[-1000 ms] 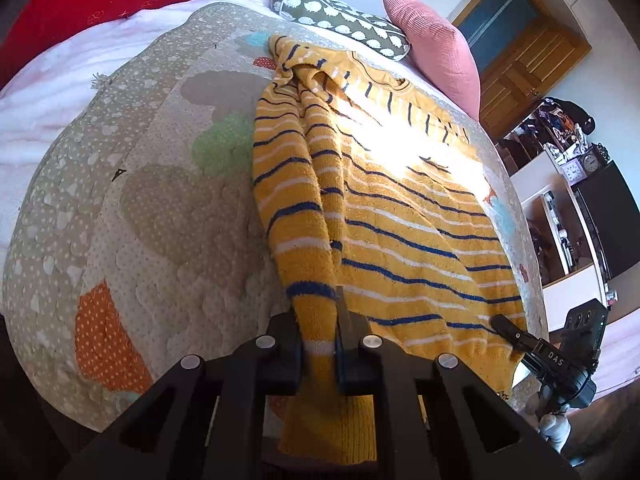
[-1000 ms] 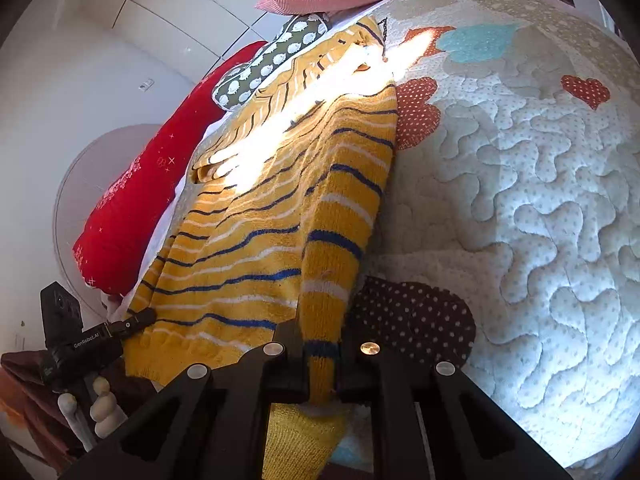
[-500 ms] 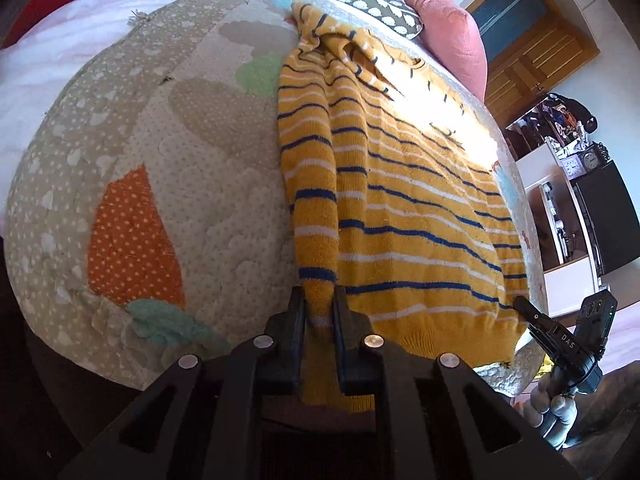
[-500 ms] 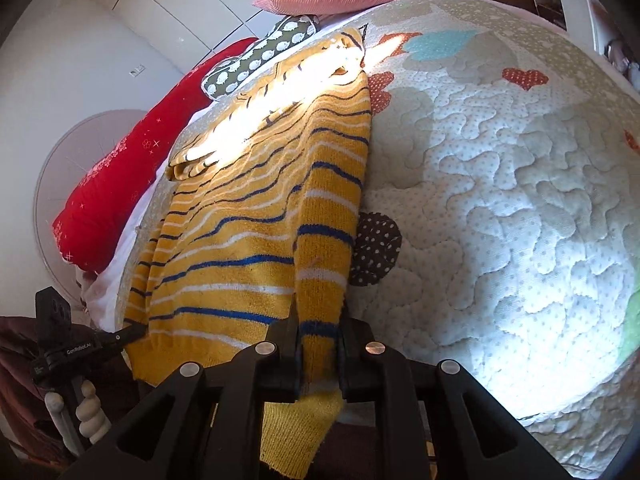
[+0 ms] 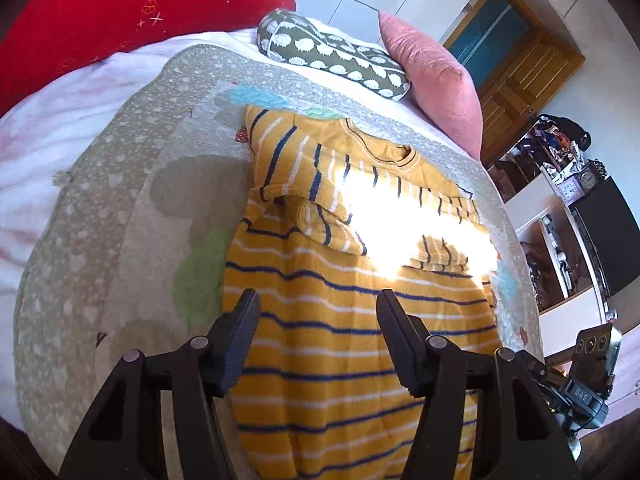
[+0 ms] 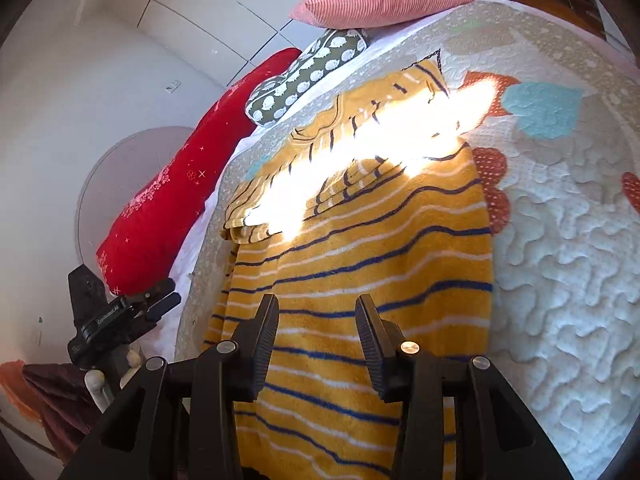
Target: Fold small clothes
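Note:
A yellow knit sweater (image 5: 344, 292) with navy and white stripes lies flat on the quilted bedspread (image 5: 120, 216), both sleeves folded across its chest. My left gripper (image 5: 318, 304) hovers over the sweater's lower left part, its jaws opening, with nothing pinched between the pads. In the right wrist view the same sweater (image 6: 360, 264) fills the middle. My right gripper (image 6: 316, 308) hangs above its lower half, jaws also opening and free of the cloth. A bright sun stripe crosses the folded sleeves.
At the head of the bed lie a red bolster (image 5: 120, 20), a green patterned pillow (image 5: 336, 60) and a pink cushion (image 5: 432, 80). A camera on a small tripod (image 6: 116, 316) stands at the bed's foot. Shelves and a wooden door (image 5: 520, 76) are at right.
Both grippers have let go of the sweater's folded side edges and spread their jaws. They have pulled back toward the hem, and the sweater now lies flat with straight sides.

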